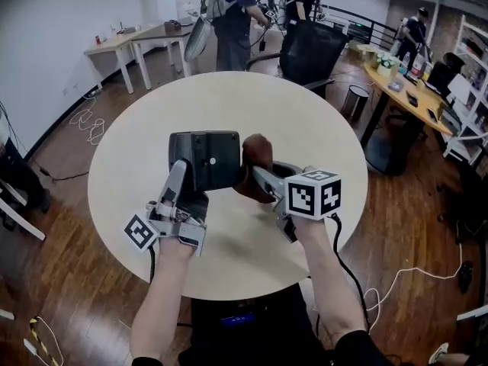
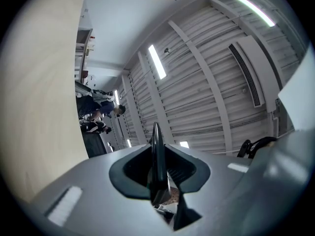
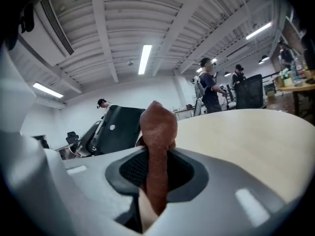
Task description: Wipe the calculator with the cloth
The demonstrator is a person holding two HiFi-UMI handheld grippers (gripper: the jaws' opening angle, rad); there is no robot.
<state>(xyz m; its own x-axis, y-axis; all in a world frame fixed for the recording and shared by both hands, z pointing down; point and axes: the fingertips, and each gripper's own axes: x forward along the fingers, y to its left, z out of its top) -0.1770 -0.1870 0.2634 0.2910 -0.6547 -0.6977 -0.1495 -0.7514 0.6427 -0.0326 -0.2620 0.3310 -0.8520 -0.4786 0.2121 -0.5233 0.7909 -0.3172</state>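
Head view, nearest first: left gripper (image 1: 189, 197) is clenched on the lower edge of the calculator (image 1: 204, 158), holding it tilted up off the table (image 1: 320, 136). What looks like its plain back panel faces the camera. Left gripper view agrees: a thin dark slab sits edge-on between the jaws, pads pressing on it.

Right gripper (image 1: 258, 175) grasps the brown cloth (image 1: 256, 152). Right gripper view shows the cloth pinched between the jaws, with a rounded wad standing proud of the tips. The wad sits at the calculator's right edge, touching or just beside it; cannot settle which.

Judgement: a wiping stroke on this face is the step in hand.
- Lead with the protruding wad, not the jaw tips, so no hard part scrapes the casing.
- Sweep across the panel with light pressure. The one-edge grip lets the calculator pivot, so the push should run along the slab rather than against it.
- The key face probably needs turning toward the cloth afterwards.

Beyond the table: people standing by desks, not involved.
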